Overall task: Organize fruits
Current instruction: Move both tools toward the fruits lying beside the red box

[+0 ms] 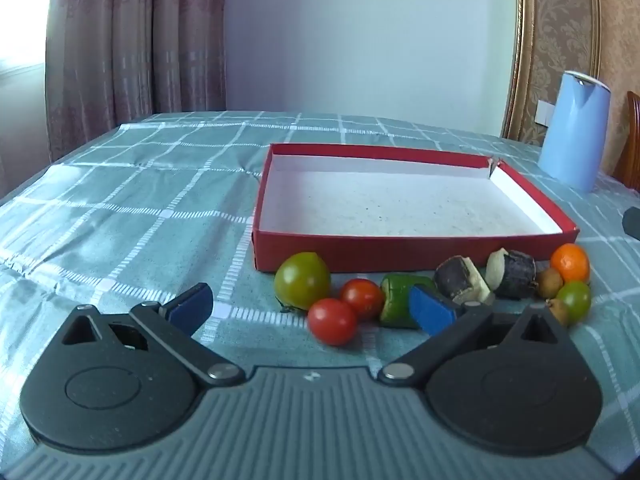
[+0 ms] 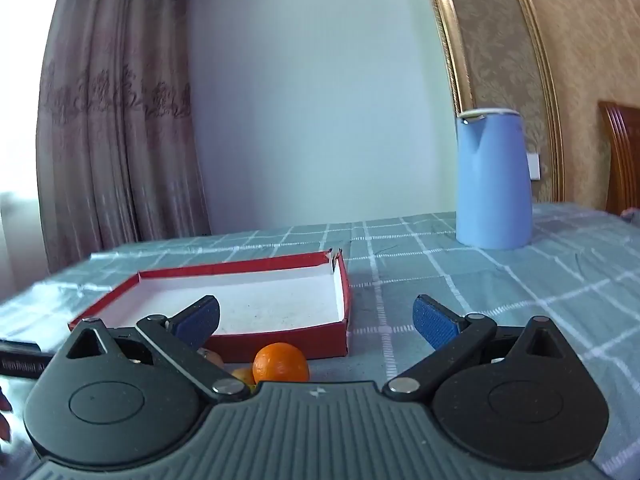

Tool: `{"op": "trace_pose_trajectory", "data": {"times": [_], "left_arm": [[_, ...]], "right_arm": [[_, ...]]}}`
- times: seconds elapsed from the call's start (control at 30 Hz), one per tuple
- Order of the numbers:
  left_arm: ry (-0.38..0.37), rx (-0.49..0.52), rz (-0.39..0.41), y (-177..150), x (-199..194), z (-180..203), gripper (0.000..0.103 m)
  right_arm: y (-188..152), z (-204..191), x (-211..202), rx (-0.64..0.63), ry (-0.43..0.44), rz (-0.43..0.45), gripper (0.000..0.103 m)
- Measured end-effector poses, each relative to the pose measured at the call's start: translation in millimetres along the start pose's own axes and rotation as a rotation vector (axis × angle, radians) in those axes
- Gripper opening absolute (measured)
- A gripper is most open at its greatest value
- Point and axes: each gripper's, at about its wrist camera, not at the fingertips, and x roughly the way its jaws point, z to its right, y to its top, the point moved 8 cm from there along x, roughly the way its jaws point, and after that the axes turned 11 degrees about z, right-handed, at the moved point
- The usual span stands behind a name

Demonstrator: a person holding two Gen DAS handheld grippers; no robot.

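The left claw stands wide, its blue-padded fingers holding nothing, low over the counter covered by a teal checked cloth. The right claw is likewise wide and unloaded.

A shallow red cardboard box with a white interior lies open on the counter, nothing inside it. The fruits lie in a row along its near wall, outside it.

From the left-wrist view, left to right:
- a large green-and-red tomato, near the box's left corner;
- two small red cherry tomatoes, touching each other;
- a green cut piece, partly behind the left claw's right finger;
- two dark purple chunks with pale cut faces;
- a small orange mandarin at the box's right corner;
- a small green fruit with small brown round fruits beside it.

In the right-wrist view the mandarin sits just before the box's near wall, between the fingers and close to the claw's body.

A pale blue kettle-shaped jug stands upright, well apart, beyond the box's right side.
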Motion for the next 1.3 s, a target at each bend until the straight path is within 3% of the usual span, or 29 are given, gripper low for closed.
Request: {"op": "trace_pose_trajectory", "data": {"times": [0.13,0.43,0.77,1.3], "left_arm": [[-0.013,0.017,0.0,-3,8,2,0.103],[-0.021,0.008,-0.019,-3,5,-1,0.103],[-0.042,-0.058,-0.026,-3,7,-6,0.103],[-0.038,-0.054,-0.033,-4,6,-4,0.103]], "right_arm": [[-7,-4,0,0.006,0.046,-0.048,0.103],[-18,-16,-5,-0.067,0.054,-0.118,0.103],[-20,-16,-1,-0.06,0.035,-0.142,0.103],[-19,-7,18,-0.05,0.0,-0.165,0.1]]}}
